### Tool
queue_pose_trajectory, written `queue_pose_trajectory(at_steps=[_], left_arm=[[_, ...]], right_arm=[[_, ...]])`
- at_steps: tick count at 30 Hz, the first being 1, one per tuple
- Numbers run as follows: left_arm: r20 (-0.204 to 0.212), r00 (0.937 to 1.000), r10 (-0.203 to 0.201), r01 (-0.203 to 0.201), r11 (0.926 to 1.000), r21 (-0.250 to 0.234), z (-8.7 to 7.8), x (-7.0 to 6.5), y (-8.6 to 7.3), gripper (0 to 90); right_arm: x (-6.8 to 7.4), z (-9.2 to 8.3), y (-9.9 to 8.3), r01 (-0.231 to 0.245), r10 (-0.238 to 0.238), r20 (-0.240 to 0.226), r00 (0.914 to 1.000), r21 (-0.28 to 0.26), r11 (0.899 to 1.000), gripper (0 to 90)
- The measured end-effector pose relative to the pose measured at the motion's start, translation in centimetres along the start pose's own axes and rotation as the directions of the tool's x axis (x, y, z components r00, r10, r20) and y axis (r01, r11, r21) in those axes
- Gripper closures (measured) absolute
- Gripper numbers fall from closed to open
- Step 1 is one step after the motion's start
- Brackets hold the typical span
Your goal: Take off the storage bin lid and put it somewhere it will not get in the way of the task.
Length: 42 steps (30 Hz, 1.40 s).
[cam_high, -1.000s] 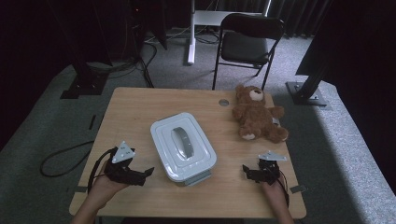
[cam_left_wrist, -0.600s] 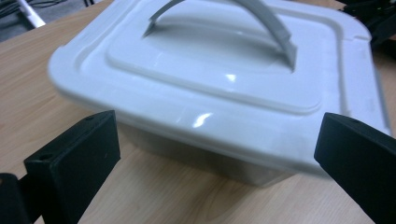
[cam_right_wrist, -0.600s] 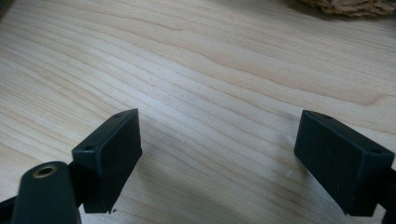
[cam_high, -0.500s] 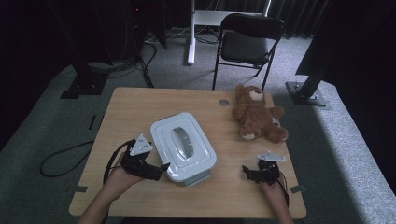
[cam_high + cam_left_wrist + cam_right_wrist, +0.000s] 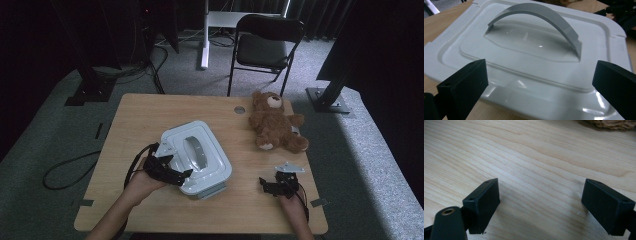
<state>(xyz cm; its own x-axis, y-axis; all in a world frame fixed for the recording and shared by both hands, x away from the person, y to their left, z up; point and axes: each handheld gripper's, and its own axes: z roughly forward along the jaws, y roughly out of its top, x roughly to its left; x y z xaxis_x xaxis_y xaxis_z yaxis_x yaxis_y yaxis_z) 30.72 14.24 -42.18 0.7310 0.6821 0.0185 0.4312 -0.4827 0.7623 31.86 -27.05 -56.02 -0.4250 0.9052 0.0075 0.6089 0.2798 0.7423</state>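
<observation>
At the left of the table (image 5: 130, 125) our left gripper (image 5: 172, 172) sits at the near-left corner of the white lidded box (image 5: 200, 160), its jaws spread wide and holding nothing. In the left gripper view the box (image 5: 529, 57) lies just ahead of the jaws, with its grey arched handle (image 5: 536, 18) rising over a shallow oval dip in the lid.

The box sits near the middle of the table, turned a little askew, and looks like glossy moulded plastic with stepped rims and rounded corners (a slick surface, we judge, for blunt black jaws).

That is the main risk. If we close on the sloping lid edge instead of the handle, the jaws could skid off, or push the whole box across the wood. Lifting by one corner might also tilt it or pop the lid unevenly.

Further right, the brown teddy bear (image 5: 275, 125) lies at the far-right part of the table, well apart from the box. At the near right our right gripper (image 5: 280, 186) rests over bare wood, jaws also released; a careless sweep from it toward the box could knock the bear.
</observation>
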Motion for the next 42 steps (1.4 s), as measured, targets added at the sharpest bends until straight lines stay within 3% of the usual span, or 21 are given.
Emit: queue_pose_trajectory(at_steps=[14, 20, 25, 29, 33, 36, 39, 40, 42], left_arm=[[0.038, 0.9993, 0.001, -0.002, 0.9999, 0.012, 2.4, -0.8, 1.4, 0.9], [0.065, 0.9976, -0.026, 0.026, 0.9997, 0.002, 3.2, -1.0, 2.1, 0.9], [0.069, 0.9965, -0.047, 0.048, 0.9987, -0.014, 3.7, -0.9, 2.9, 0.9], [0.058, 0.9975, -0.039, 0.040, 0.9992, -0.007, 4.1, -1.0, 3.4, 1.0], [0.059, 0.9978, -0.031, 0.030, 0.9995, 0.008, 4.5, -1.1, 3.5, 5.8], [0.052, 0.9983, -0.028, 0.028, 0.9995, 0.012, 4.8, -1.2, 3.3, 15.5], [0.050, 0.9980, -0.038, 0.038, 0.9993, 0.005, 4.6, -1.1, 3.4, 17.5], [0.061, 0.9971, -0.046, 0.046, 0.9989, 0.002, 4.6, -1.1, 3.4, 27.0], [0.050, 0.9980, -0.038, 0.038, 0.9993, 0.003, 4.6, -1.2, 3.5, 28.3]], right_arm=[[0.0, 0.0, 0.0, 0.005, -0.005, 0.004, 1.0000, 0.000, 1.000, 14.1], [0.0, 0.0, 0.0, 0.005, -0.005, 0.004, 1.0000, 0.000, 1.000, 14.1], [0.0, 0.0, 0.0, 0.005, -0.005, 0.004, 1.0000, 0.000, 1.000, 14.1], [0.0, 0.0, 0.0, 0.006, -0.006, 0.004, 1.0000, 0.000, 1.000, 14.1], [0.0, 0.0, 0.0, 0.002, -0.002, 0.008, 1.0000, 0.000, 1.000, 14.2], [0.0, 0.0, 0.0, 0.002, -0.002, 0.008, 1.0000, 0.001, 1.000, 14.2], [0.0, 0.0, 0.0, 0.002, -0.002, 0.008, 1.0000, 0.001, 1.000, 14.2], [0.0, 0.0, 0.0, 0.002, -0.002, 0.008, 1.0000, 0.001, 1.000, 14.2], [0.0, 0.0, 0.0, 0.001, -0.001, 0.009, 1.0000, 0.001, 1.000, 14.2]])
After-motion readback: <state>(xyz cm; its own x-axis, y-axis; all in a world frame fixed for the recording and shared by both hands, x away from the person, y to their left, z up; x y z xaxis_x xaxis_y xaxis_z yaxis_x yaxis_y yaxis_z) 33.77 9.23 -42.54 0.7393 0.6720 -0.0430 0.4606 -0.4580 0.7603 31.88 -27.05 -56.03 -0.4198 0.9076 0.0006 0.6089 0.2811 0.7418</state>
